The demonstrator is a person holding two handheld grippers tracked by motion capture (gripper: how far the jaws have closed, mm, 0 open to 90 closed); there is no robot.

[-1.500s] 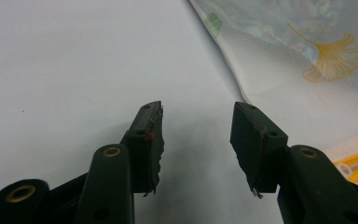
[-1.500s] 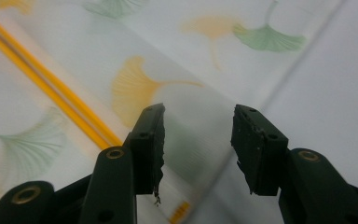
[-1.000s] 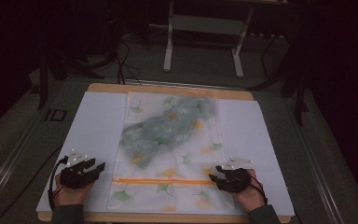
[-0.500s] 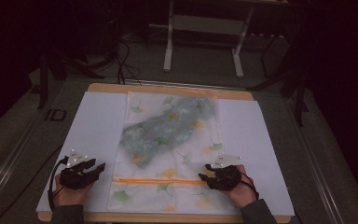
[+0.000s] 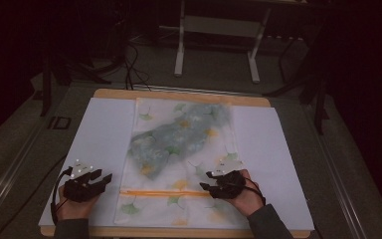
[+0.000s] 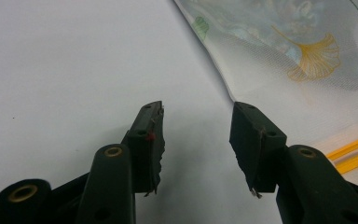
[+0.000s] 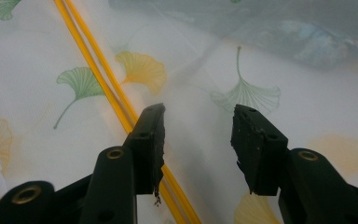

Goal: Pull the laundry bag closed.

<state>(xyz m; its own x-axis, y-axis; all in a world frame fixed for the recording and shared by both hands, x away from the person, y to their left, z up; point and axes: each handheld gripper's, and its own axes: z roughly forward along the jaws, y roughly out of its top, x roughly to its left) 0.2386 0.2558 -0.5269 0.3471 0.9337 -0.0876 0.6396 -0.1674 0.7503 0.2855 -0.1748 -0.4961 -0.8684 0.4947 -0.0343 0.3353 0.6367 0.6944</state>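
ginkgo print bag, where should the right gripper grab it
Grip the ginkgo print bag at its flat near end by the orange zip strip, coming from the right edge with the right gripper: the jaws stand open there and the bulge sits farther up.

My left tool (image 5: 104,178) and right tool (image 5: 206,186) are black with brass-ringed holes. Each has a grey plate on top. My sleeves are dark grey.

- The zip bag (image 5: 181,159) is a clear plastic pouch printed with green and yellow ginkgo leaves, lying flat along the middle of the white sheet (image 5: 278,149).
- Its orange zip strip (image 5: 164,192) runs across the end nearest the person.
- A grey-blue bundle (image 5: 179,137) shows through the bag's far half, slanting across it.
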